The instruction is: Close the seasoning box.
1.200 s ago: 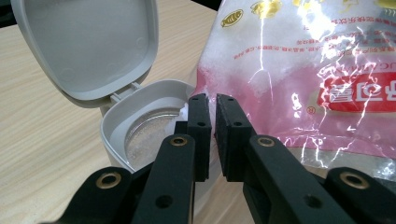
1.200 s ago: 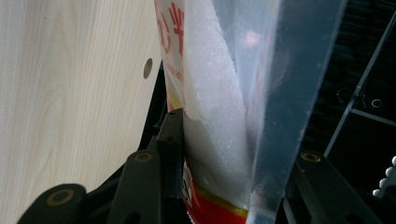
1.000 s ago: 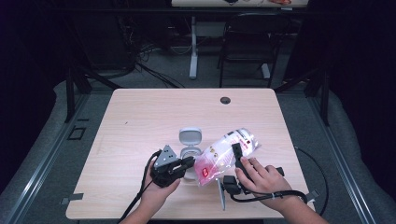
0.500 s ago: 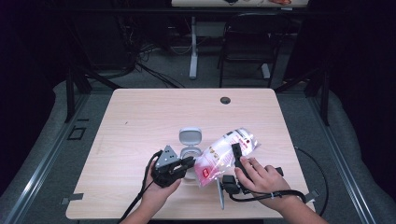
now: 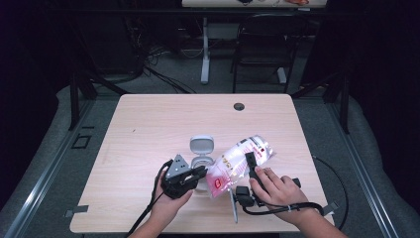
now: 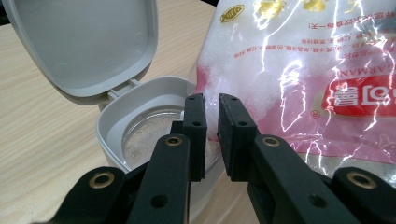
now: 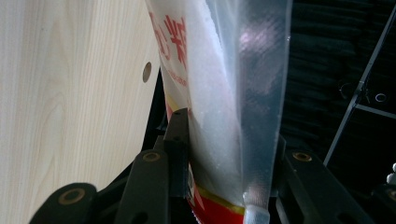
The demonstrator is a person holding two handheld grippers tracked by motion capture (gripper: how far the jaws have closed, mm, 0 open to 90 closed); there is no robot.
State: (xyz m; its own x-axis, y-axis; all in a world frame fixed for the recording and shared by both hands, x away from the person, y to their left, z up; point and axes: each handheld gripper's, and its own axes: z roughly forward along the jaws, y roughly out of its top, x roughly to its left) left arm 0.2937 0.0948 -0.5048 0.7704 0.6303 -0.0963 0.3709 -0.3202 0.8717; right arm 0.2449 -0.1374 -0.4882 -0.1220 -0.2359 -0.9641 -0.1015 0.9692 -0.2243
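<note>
A clear plastic bag (image 5: 240,161) of white granules with red print leans tilted over the table, its low end near a grey pot (image 5: 201,159). The pot's flip lid (image 5: 201,145) stands up. My right gripper (image 5: 247,166) is shut on the bag's middle; its jaws have just been closing with the bag (image 7: 210,93) between them, and it fills the right gripper (image 7: 229,130). My left gripper (image 5: 200,172) lies beside the pot, open by a narrow gap. In the left gripper view, the left gripper (image 6: 211,100) points at the pot's rim (image 6: 140,105) and the bag's low corner (image 6: 303,70), with nothing clamped.
The wooden table (image 5: 148,129) has a cable hole (image 5: 239,106) near its far edge. A black cable (image 5: 337,183) loops off the right side. A chair (image 5: 260,49) and a desk leg (image 5: 204,54) stand beyond the table.
</note>
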